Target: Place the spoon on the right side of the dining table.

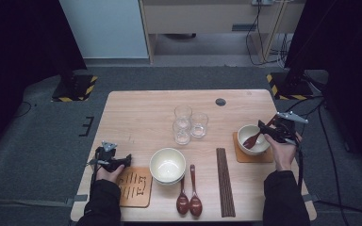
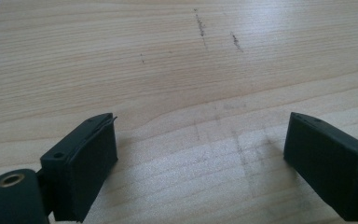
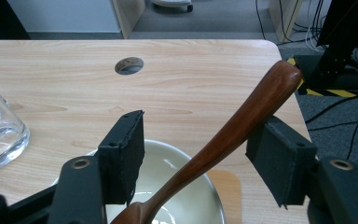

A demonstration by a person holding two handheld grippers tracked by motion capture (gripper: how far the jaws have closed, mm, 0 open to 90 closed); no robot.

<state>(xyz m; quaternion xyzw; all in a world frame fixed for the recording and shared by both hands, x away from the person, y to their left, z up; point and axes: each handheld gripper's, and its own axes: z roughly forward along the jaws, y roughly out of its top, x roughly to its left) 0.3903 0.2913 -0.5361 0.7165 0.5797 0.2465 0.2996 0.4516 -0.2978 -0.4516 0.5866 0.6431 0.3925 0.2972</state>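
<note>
A dark wooden spoon [image 1: 253,140] lies with its scoop in a cream bowl [image 1: 259,147] on an orange coaster [image 1: 239,154] at the table's right. My right gripper [image 1: 266,129] hovers over that bowl. In the right gripper view the spoon's handle [image 3: 233,130] slants up between the jaws of the right gripper [image 3: 200,126]. The handle leans by the right pad, and the left pad stands clear of it, so the jaws are open. My left gripper [image 1: 125,161] rests at the table's left edge, open with only bare table [image 2: 168,56] between the jaws of the left gripper [image 2: 204,122].
Stacked cream bowls [image 1: 168,165] sit at front centre, with two more wooden spoons [image 1: 189,201] and a bundle of dark chopsticks [image 1: 225,181] beside them. Three glasses [image 1: 190,123] cluster mid-table. A patterned coaster [image 1: 134,186] lies by the left hand. A cable hole [image 1: 220,101] is near the far edge.
</note>
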